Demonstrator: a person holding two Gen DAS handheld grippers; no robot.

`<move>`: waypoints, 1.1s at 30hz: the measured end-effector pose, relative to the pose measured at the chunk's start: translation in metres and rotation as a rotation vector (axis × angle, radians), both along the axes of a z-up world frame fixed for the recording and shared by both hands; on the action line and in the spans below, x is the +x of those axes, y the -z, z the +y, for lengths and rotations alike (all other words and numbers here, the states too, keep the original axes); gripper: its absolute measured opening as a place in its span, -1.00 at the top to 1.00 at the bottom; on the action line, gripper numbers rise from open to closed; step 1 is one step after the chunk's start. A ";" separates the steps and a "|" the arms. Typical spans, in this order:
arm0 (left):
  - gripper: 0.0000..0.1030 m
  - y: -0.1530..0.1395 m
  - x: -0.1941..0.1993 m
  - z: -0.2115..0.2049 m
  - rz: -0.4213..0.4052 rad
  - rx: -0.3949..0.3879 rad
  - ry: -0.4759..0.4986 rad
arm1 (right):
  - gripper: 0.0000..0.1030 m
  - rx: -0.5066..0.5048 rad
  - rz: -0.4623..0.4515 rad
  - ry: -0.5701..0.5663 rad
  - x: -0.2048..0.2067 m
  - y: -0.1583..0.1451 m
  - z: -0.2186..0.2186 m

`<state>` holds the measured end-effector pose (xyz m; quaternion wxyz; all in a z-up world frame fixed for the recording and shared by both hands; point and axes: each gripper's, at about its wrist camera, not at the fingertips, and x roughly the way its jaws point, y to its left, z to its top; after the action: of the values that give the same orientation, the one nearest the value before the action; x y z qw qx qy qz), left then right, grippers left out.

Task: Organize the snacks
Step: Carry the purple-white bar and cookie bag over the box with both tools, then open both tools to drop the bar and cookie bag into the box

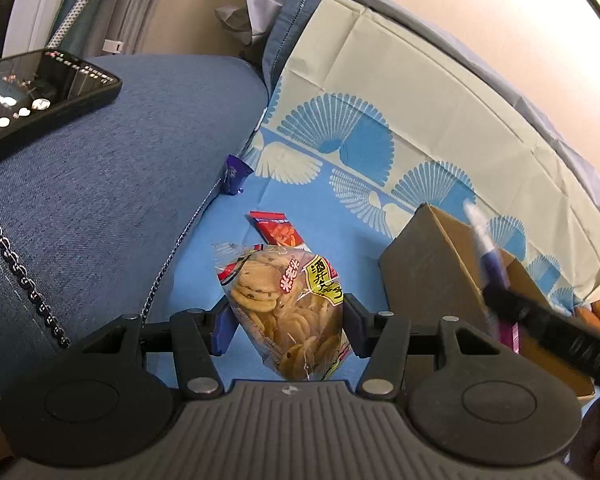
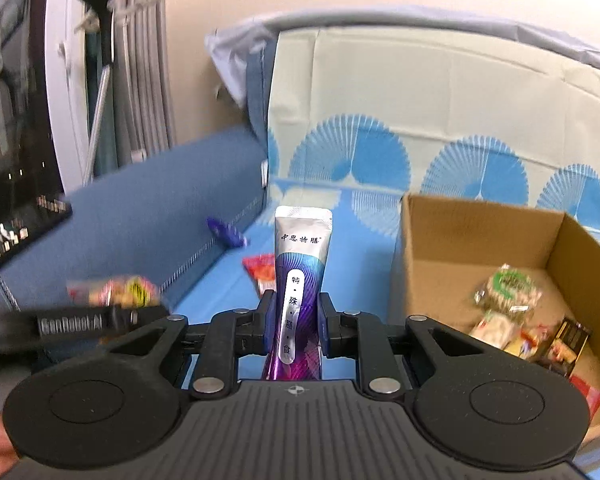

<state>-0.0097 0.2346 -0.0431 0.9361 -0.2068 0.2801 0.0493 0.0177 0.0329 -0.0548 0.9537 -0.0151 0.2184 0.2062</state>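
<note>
— What are the packets made of?

— The cookie bag [image 1: 288,308] is clear, glossy plastic film, crinkled and reflective. The slim pouch [image 2: 300,280] looks like shiny metallic foil, silver at the top and purple lower down. The small red packet [image 1: 278,230] is glossy too.

— And the box?

— The cardboard box [image 2: 432,256] is matt brown, smooth-faced paperboard.

— The surfaces beneath?

— The printed sheet [image 1: 380,120] shows sharp fold creases and a faint sheen. The blue cushion [image 1: 120,160] is coarse woven cloth, matt.

— The tools?

— The left gripper [image 1: 286,326] and right gripper [image 2: 298,328] are matt black plastic with bright metal rivets.
</note>
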 end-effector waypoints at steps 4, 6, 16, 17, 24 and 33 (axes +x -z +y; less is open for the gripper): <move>-0.16 -0.009 0.006 -0.009 0.010 0.024 0.003 | 0.58 0.044 -0.019 0.025 0.006 -0.011 -0.020; -0.16 -0.016 0.012 -0.016 0.011 0.033 0.007 | 0.58 0.061 -0.018 0.051 0.012 -0.015 -0.031; -0.16 -0.050 0.061 -0.089 -0.052 0.100 0.108 | 0.58 0.153 0.037 0.243 0.045 -0.023 -0.092; -0.16 -0.055 0.067 -0.100 -0.067 0.111 0.122 | 0.58 0.160 0.038 0.257 0.046 -0.024 -0.098; -0.16 -0.072 0.104 -0.164 -0.120 0.119 0.205 | 0.58 0.221 0.056 0.354 0.055 -0.026 -0.136; -0.16 -0.077 0.140 -0.217 -0.133 0.142 0.267 | 0.58 0.262 0.089 0.423 0.060 -0.020 -0.164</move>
<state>0.1298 0.0180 0.0335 0.9631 -0.1039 0.2383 -0.0696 0.0782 -0.1313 -0.0343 0.9589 0.1637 0.2298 0.0289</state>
